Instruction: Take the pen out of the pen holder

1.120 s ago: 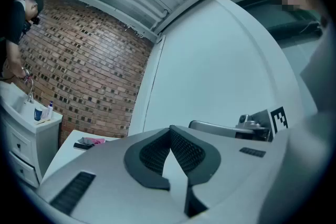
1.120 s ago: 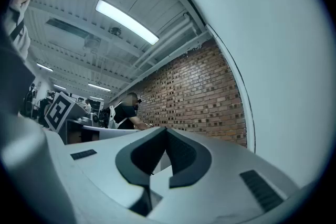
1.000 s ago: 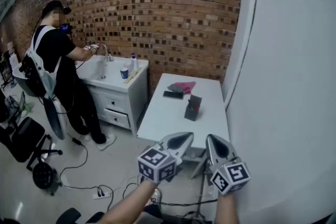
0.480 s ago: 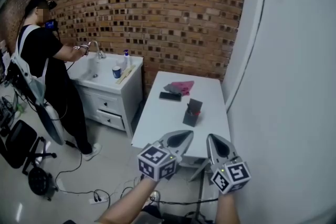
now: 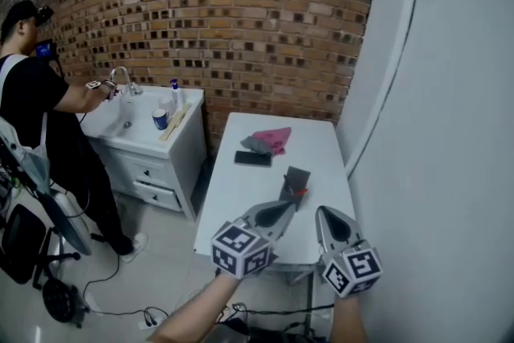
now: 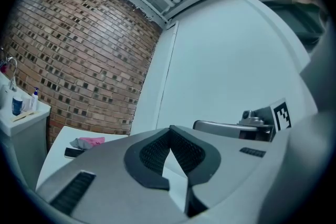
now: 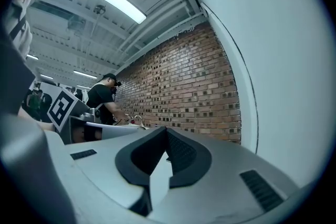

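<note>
Left gripper [image 5: 275, 214] and right gripper [image 5: 333, 227], jaws together and empty, sit level on the near side of the pen holder [image 5: 295, 181], pen [image 5: 299, 191] inside it; I judge I'm only approaching.

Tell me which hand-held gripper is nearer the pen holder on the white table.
Left. The left hand-held gripper points at the pen holder from just short of it; the right hand-held gripper hangs farther off to its right.
</note>
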### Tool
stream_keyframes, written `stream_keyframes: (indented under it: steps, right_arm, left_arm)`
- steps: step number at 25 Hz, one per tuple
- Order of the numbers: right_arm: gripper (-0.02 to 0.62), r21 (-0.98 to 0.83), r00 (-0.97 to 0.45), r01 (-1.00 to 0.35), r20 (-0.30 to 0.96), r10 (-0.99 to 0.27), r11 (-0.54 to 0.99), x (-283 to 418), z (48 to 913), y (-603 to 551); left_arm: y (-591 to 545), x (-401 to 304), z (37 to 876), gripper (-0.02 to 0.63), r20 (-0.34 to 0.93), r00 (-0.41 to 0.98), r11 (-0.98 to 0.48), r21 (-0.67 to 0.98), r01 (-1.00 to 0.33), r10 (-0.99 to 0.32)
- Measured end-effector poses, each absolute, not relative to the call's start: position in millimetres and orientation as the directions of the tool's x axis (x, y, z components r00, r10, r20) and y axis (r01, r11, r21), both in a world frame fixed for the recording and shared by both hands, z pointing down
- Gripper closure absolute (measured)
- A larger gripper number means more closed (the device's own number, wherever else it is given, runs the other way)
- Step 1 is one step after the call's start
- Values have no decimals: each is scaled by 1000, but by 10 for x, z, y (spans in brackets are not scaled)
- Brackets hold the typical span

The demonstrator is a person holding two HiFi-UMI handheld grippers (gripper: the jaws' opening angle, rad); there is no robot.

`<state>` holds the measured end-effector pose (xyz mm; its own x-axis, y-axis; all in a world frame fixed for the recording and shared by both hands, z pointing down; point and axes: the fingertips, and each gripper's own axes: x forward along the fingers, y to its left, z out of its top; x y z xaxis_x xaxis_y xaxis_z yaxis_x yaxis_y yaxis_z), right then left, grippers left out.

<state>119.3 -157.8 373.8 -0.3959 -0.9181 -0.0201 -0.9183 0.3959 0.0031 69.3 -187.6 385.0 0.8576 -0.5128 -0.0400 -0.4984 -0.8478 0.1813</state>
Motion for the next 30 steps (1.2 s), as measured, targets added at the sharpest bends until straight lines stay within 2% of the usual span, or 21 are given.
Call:
stream_keyframes:
  steps: [12, 30]
  right_arm:
    - [592, 14, -289, -957, 40, -957, 290, 1186, 3765, -2401]
    - [592, 0, -318, -947, 107, -942, 320, 1470, 4020, -2831]
  left_arm:
    - [-2735, 680, 3870, 604, -21, 892, -877, 192, -440, -452]
    - [-3076, 981, 4079, 604, 30, 873, -853, 198, -482, -487]
